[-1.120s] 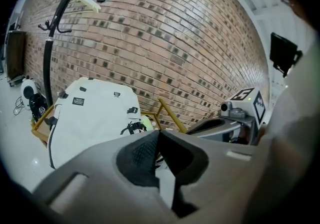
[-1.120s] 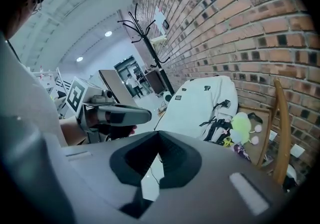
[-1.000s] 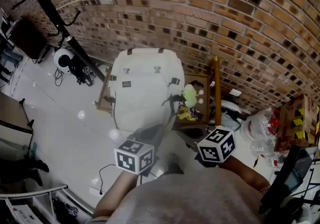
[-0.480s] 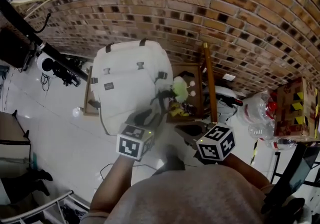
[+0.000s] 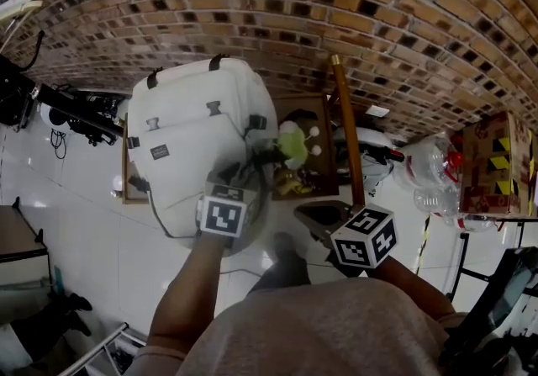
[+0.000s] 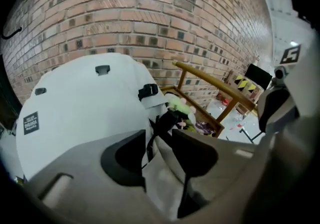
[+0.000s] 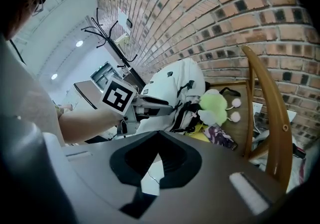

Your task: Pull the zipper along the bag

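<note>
Approach step, zipper not yet gripped. White fabric backpack (image 5: 197, 135) upright on wooden chair (image 5: 346, 139). Left gripper (image 6: 160, 138) spread at backpack's right edge, black strap (image 6: 149, 143) between jaws, unpinched. Right gripper (image 7: 159, 135) pressed together, empty, right of backpack. Next move, by my read: locate zipper pull, pinch it.

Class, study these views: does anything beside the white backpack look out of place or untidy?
Yes: a green plush toy and small colourful items lie jumbled on the wooden chair, right beside the white fabric backpack.

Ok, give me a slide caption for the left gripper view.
Left gripper, fingers apart, at the black strap of the white backpack; green plush toy and wooden chair beyond.
</note>
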### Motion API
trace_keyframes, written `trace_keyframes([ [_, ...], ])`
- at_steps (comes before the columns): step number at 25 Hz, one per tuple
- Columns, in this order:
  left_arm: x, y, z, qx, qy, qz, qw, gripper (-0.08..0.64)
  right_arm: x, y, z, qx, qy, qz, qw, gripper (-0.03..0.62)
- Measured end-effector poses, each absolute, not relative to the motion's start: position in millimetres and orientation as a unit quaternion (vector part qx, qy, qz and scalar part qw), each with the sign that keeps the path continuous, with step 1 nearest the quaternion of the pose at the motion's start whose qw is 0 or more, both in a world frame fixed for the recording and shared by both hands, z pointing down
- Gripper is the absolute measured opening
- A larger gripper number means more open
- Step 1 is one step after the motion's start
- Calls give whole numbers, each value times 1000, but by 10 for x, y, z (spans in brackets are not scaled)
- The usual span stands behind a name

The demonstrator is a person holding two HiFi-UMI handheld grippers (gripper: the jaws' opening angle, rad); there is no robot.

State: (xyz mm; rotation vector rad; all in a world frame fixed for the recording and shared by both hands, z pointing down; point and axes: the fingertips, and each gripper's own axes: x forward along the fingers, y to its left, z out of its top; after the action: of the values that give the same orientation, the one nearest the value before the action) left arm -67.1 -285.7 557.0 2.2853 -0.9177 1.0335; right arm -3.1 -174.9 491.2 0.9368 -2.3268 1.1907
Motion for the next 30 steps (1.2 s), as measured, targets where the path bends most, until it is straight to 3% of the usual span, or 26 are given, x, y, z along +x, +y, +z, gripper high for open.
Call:
trace_keyframes([
  [6,-670,-2941,5813,818,-338,402,233,162,38,-1831,5055,343,-810,442,177,0],
  [10,-672,-2942,5934,816,-332,426,205,62,54,-1854,5080,347,-807,444,179,0],
  [16,-644,-2929,5996,814,-325,436,202,36,33,-1900,5084,347,-807,443,178,0],
  [30,-824,-2831,5605,820,-360,330,297,23,-107,-2080,5079,329,-820,427,193,0],
])
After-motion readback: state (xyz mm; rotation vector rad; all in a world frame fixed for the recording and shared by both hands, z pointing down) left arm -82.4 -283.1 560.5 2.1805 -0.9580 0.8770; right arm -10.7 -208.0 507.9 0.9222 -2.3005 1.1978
